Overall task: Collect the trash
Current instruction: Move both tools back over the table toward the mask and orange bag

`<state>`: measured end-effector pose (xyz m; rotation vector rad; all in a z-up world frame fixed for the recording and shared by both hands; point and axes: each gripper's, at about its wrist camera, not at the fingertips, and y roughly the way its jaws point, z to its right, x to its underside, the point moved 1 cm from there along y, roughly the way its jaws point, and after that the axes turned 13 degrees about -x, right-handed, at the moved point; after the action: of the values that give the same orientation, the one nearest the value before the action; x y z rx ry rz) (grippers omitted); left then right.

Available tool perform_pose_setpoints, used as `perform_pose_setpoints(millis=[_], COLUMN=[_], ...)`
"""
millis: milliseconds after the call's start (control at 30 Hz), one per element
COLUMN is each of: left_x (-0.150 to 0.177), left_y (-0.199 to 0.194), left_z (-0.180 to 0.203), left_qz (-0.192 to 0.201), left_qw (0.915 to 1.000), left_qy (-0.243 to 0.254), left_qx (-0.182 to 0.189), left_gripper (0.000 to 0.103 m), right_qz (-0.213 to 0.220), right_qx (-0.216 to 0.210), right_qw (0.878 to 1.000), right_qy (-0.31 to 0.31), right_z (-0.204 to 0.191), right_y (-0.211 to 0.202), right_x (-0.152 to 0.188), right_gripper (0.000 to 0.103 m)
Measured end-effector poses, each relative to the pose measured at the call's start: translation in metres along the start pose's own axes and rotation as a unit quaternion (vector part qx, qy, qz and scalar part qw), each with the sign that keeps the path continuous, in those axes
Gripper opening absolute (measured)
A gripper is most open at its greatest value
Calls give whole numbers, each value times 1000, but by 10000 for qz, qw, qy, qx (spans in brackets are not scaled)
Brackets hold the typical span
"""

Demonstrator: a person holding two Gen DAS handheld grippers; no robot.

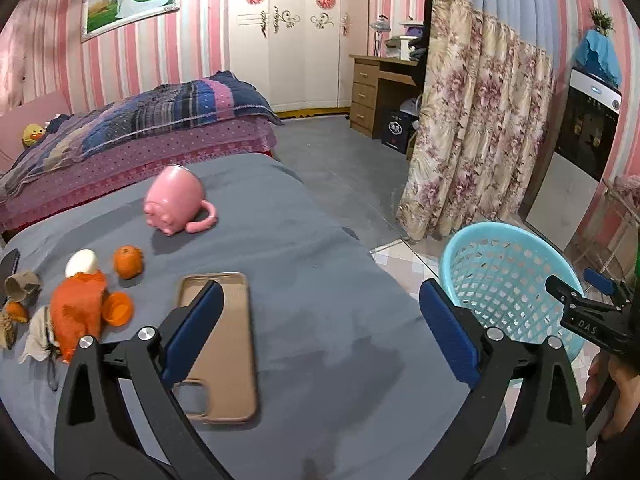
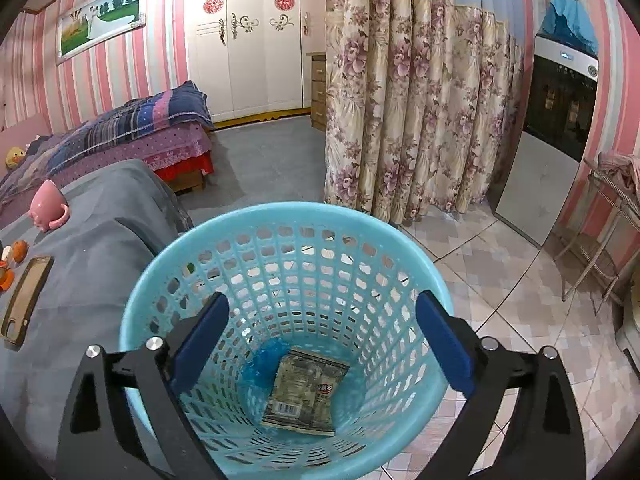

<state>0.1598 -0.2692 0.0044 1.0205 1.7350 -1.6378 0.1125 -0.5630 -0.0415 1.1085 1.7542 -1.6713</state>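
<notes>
From the left wrist, the left tool [image 1: 320, 332] hangs with its blue pads wide apart and nothing between them, over a tabletop [image 1: 304, 240] draped in grey cloth. Under its left pad lies a tan phone case [image 1: 228, 344]. The trash sits well off to the tool's left: an orange mesh bag [image 1: 78, 312], an orange cap [image 1: 118, 308] just beside it, a white eggshell [image 1: 81, 262], a tangerine [image 1: 128, 262], a cardboard tube [image 1: 22, 286] and crumpled scraps at the edge. A pink mug [image 1: 178, 202] lies tipped farther back. The blue basket [image 1: 508, 280] stands on the floor to the right of the tabletop, with the right tool [image 1: 588, 300] over its far side.

From the right wrist, the right tool [image 2: 320, 340] is also spread wide and empty, poised directly above the basket's [image 2: 280, 224] mouth. At the bottom lie a flat snack wrapper [image 2: 306, 392] and a blue plastic scrap [image 2: 262, 364], below and between the pads, untouched.
</notes>
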Motion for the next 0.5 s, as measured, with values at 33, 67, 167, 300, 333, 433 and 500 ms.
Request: perform_pose_setpoints(millis=[33, 67, 167, 300, 333, 433, 500], left_x=[0, 0, 0, 2, 3, 7, 12], left_y=[-4, -6, -18, -35, -39, -47, -51], left_z=[-5, -11, -33, -66, -76, -108, -131], left_qz=[28, 49, 90, 216, 240, 243, 251], left_qw=[10000, 10000, 9998, 9992, 9989, 9978, 9966], left_qy=[-22, -46, -124, -166, -205, -340, -372], left_qx=[-20, -39, -108, -287, -344, -505, -684], left_gripper=[96, 97, 97, 97, 97, 97, 97], right_qz=[27, 59, 212, 370, 386, 441, 450], right_qx=[4, 4, -17, -136, -169, -333, -458], right_qw=[10000, 10000, 9998, 9992, 9991, 9983, 9976], right_qy=[-17, -27, -7, 1, -26, -158, -275], right_z=[-4, -7, -22, -51, -58, -91, -112], right_y=[-3, -5, -17, -28, -29, -31, -32], right_x=[-2, -3, -8, -12, -13, -17, -18], right_gripper=[93, 94, 95, 97, 97, 98, 98])
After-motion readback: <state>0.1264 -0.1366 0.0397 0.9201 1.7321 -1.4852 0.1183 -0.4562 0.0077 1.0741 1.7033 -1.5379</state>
